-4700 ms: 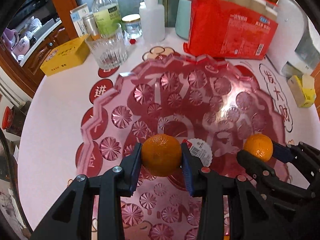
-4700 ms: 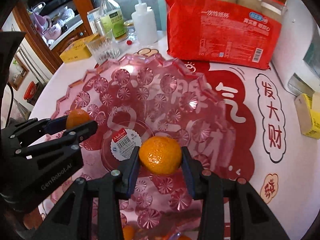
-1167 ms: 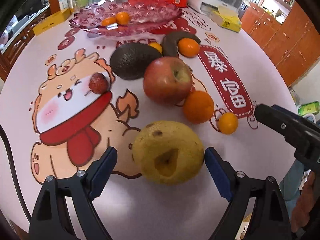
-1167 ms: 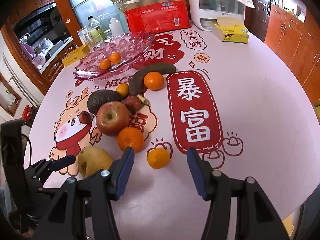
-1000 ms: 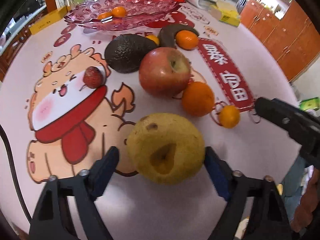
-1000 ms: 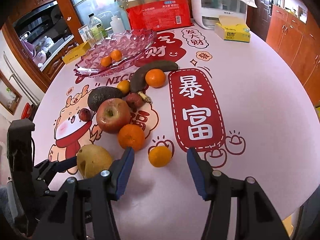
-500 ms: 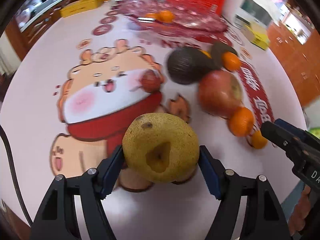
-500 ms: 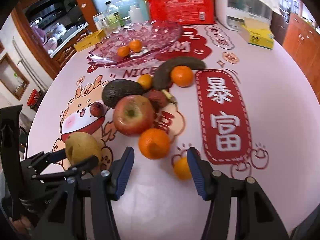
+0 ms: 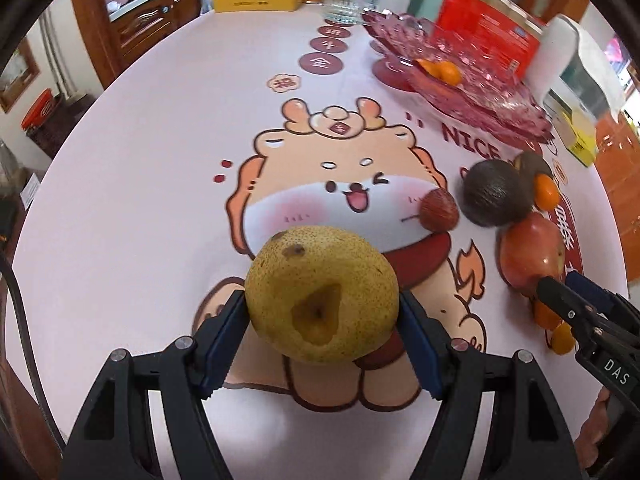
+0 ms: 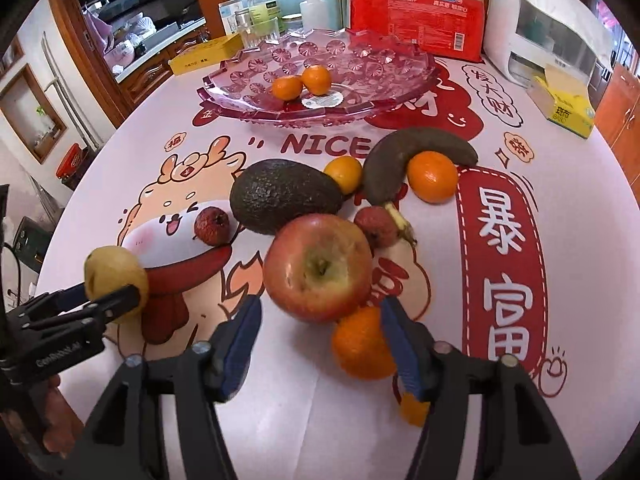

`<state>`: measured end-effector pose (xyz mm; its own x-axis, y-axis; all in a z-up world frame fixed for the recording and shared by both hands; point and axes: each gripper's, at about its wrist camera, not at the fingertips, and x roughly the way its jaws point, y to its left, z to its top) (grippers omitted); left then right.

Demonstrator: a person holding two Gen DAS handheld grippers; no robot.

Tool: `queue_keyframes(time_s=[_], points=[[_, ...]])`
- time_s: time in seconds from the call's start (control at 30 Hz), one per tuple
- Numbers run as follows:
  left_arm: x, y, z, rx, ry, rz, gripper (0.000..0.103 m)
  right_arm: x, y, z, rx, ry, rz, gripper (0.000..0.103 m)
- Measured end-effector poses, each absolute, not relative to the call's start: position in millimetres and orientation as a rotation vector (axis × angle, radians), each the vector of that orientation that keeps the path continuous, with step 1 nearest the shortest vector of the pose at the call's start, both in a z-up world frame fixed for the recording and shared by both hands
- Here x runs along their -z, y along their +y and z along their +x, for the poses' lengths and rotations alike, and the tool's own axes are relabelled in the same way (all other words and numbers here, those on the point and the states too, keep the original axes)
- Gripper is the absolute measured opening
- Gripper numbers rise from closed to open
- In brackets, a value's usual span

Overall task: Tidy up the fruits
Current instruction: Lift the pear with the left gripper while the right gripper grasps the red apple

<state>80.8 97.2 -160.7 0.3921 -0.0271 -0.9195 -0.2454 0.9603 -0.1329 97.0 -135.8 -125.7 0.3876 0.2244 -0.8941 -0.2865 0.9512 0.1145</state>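
Gripping the pear [image 9: 322, 294] between both pads, our left gripper [image 9: 320, 332] points steeply down and carries it above the tablecloth [image 9: 140, 200]. Our right gripper [image 10: 320, 334], also angled down, has just been widening its jaws; they stand apart over the apple [image 10: 319, 267] and an orange [image 10: 362, 344], pressing neither. Two oranges lie in the pink dish [image 10: 360, 60].

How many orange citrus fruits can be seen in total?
6. Two in the pink glass dish. On the table: beside the avocado, by the dark banana, under the apple, behind a right gripper finger. Others may be hidden.
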Motion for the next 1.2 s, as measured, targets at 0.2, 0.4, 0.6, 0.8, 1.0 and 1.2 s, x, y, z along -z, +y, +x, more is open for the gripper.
queue_keyframes(time_s=[0.2,0.4,0.6,0.8,1.0,1.2], points=[[161,97,84,-0.142,1.16,-0.252,0.072,134,-132,113,-0.312,1.125,-0.066,0.072],[160,96,88,-0.145,1.163,-0.253,0.072,141,-123,122,-0.308,1.135,-0.085,0.072],[154,94,92,-0.141,1.156,-0.247,0.072,139,-120,121,-0.307,1.164,-0.078,0.067],[135,90,97,-0.132,1.131,-0.21,0.072,126,-123,111,-0.323,1.158,-0.063,0.067],[104,84,107,-0.093,1.107,-0.184,0.072,92,-122,106,-0.348,1.1,-0.063,0.067],[63,77,124,-0.034,1.065,-0.154,0.072,44,-121,112,-0.365,1.015,-0.083,0.067]])
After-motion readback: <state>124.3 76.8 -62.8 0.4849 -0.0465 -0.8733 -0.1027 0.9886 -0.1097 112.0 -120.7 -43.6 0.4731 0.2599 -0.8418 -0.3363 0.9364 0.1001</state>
